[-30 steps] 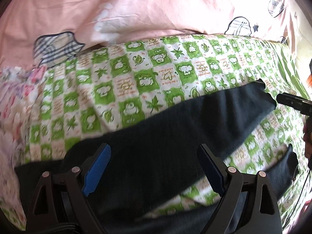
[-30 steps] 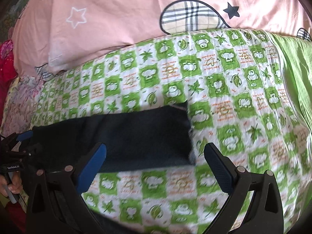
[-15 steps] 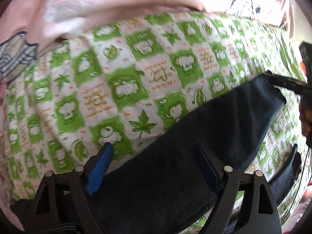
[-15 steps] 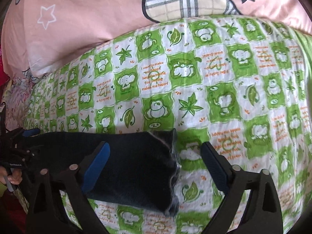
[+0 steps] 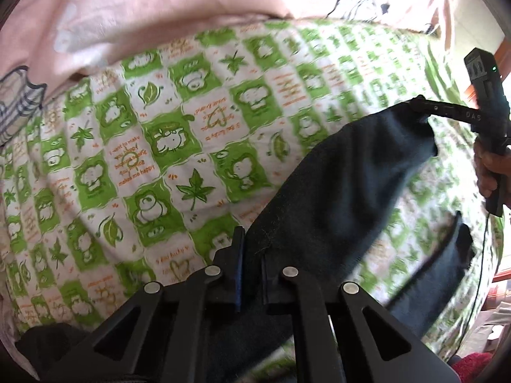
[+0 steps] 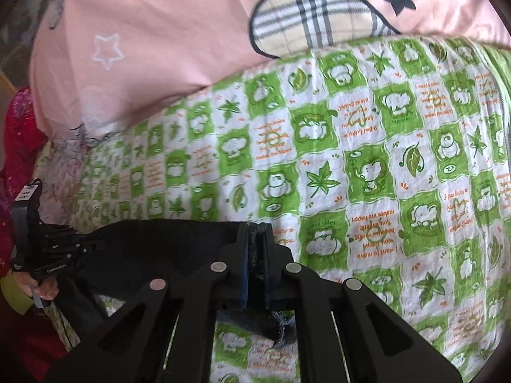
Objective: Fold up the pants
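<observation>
Two black two-finger tools were clamped on one pair of dark navy knit pants (image 5: 345,198), which lay stretched across a green-and-white checked bed sheet printed with leaves and cartoon animals (image 5: 179,146). The left tool (image 5: 252,274) pointed steeply down at the bed; its jaws had just been closing and now stood narrow, pinching the fabric's edge between the blue pads. In the right wrist view the right tool (image 6: 255,271) tilted less steeply, its jaws likewise just closed tight on a bunched end of the pants (image 6: 166,249), a frayed hem showing below the fingers.

Each tool appeared in the other's camera: the right tool (image 5: 424,108) gripped the far corner of one trouser leg, held by a hand (image 5: 488,172) at the frame's right edge, and the left tool (image 6: 92,247) sat at the far left, with fingers (image 6: 44,289) wrapped around its handle.

Behind the sheet lay a pink quilt with star and plaid patches (image 6: 179,44). A red patterned cloth (image 6: 19,146) showed at the left edge of the right wrist view.

The left wrist view was blurred towards its right side. The second trouser leg (image 5: 447,265) was partly cut off by the tool's frame, and the waistband could not be made out.
</observation>
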Motion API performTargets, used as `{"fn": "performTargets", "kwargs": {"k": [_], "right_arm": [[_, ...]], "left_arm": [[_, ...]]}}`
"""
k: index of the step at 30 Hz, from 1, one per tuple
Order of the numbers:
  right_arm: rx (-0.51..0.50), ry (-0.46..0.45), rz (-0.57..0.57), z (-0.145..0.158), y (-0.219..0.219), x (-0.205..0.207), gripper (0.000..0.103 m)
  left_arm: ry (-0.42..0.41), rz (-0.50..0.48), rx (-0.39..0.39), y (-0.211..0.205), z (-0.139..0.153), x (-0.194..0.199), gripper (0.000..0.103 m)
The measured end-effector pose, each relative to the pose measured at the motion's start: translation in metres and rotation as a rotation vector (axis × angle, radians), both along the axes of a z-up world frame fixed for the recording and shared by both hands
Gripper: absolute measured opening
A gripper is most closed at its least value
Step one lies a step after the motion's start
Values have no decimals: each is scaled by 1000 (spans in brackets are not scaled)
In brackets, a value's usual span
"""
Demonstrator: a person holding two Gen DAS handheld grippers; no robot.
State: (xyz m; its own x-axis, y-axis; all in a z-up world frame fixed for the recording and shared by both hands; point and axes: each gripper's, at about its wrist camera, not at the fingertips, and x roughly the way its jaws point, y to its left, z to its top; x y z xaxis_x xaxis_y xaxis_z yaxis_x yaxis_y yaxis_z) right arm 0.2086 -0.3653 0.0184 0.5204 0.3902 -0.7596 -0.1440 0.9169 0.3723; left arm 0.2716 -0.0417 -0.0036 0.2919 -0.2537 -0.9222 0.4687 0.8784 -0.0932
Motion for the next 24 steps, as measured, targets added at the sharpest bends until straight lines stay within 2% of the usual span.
{"fn": "performTargets", "kwargs": {"k": [7, 12, 24], "right_arm": [[-55, -69, 113, 27, -4, -51, 8], [-105, -62, 168, 26, -2, -91, 8], [-186, -35, 217, 17, 0, -182, 7]], "left_arm": [[-31, -23, -47, 1, 29, -62, 4], [-41, -31, -78, 3, 43, -110, 4], [-20, -22, -86, 5, 36, -196, 4]]}}
